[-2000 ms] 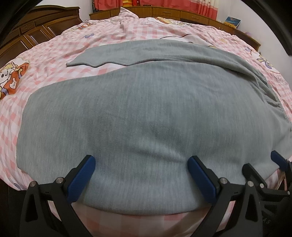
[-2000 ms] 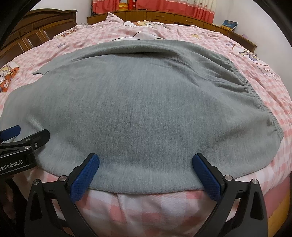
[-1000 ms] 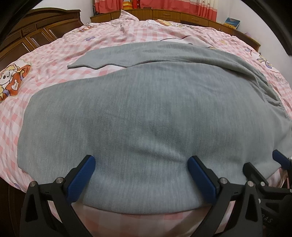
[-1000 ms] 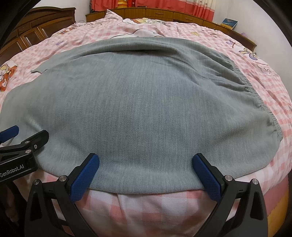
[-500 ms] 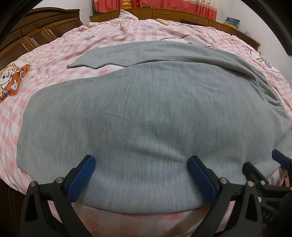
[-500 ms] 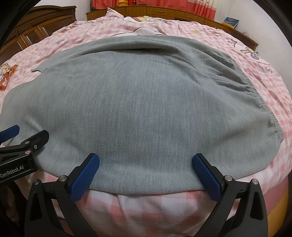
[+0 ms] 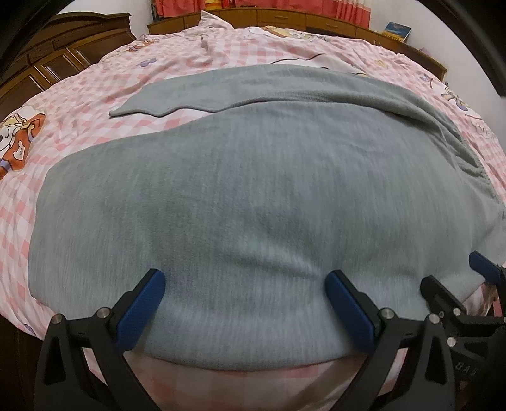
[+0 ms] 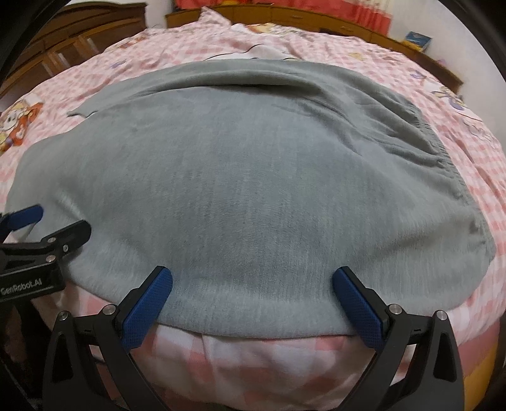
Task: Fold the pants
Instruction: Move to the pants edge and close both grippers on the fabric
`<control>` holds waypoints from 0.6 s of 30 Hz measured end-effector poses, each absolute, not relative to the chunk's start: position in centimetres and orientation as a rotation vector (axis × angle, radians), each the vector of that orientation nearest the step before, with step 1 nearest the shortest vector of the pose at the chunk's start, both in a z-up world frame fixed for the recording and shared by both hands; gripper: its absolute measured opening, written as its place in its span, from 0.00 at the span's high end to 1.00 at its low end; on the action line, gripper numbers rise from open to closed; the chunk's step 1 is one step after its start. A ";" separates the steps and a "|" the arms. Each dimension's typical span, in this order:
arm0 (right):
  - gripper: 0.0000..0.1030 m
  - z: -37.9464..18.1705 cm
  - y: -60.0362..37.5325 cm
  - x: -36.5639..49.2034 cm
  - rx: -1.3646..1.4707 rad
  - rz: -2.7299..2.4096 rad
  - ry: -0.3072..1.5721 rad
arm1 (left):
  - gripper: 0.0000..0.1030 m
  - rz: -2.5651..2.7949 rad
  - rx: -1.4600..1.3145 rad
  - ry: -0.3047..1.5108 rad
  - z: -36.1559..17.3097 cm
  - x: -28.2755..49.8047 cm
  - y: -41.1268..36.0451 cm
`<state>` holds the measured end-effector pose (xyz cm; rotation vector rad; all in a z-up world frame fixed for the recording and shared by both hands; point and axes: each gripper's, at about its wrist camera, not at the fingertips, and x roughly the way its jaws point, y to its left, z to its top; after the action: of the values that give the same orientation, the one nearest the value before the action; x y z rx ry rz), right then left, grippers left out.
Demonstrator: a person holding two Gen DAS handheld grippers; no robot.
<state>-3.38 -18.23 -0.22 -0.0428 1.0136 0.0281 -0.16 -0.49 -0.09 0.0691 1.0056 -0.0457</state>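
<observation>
Two claws are seen at the near edge of a bed (image 7: 79,95) covered in a pink checked sheet, with grey pants (image 7: 253,189) spread flat across it. At the far left of the left wrist view, a dark wooden wardrobe (image 7: 63,47) stands beside the bed, and a cartoon print (image 7: 19,139) is noted on the sheet near the left border. The left claw (image 7: 243,309) is held with its blue-padded fingers (image 7: 142,309) wide apart over the near hem of the pants; nothing is clamped between them, and whether the pads touch the cloth cannot be told. One pant leg lies nearest the claw, with its cuff end toward the left; the second leg lies beyond it, its cuff (image 7: 132,109) pointing left as well. The elastic waistband (image 7: 471,158) is gathered at the right side. The right claw (image 8: 253,306) is likewise held apart, its fingers (image 8: 357,306) straddling the near edge of the pants close to the waistband end, with no fabric gripped. In the right wrist view, the left claw's body is seen at the left border, just beside the pants. A wooden headboard ledge (image 7: 316,19) and red curtains (image 7: 348,6) are recorded beyond the bed. Both views are slightly blurred.
</observation>
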 end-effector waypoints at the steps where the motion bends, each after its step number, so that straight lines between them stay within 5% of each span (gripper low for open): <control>1: 0.01 0.0 -18.4 -3.3 -0.045 0.047 1.021 | 0.00 -0.051 0.072 1.007 0.0 -0.2 -0.4; 5: 0.12 1.4 -18.7 -2.8 -0.076 0.126 1.046 | 0.00 -0.062 0.083 1.017 0.5 -0.2 -0.4; 18: 0.12 7.5 -23.8 2.9 -0.129 0.162 0.966 | 0.01 -0.070 0.121 0.976 5.8 4.0 1.9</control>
<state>2.91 -23.77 7.46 -0.1288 0.9658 0.1618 3.97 1.92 5.75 0.1206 0.9757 -0.0696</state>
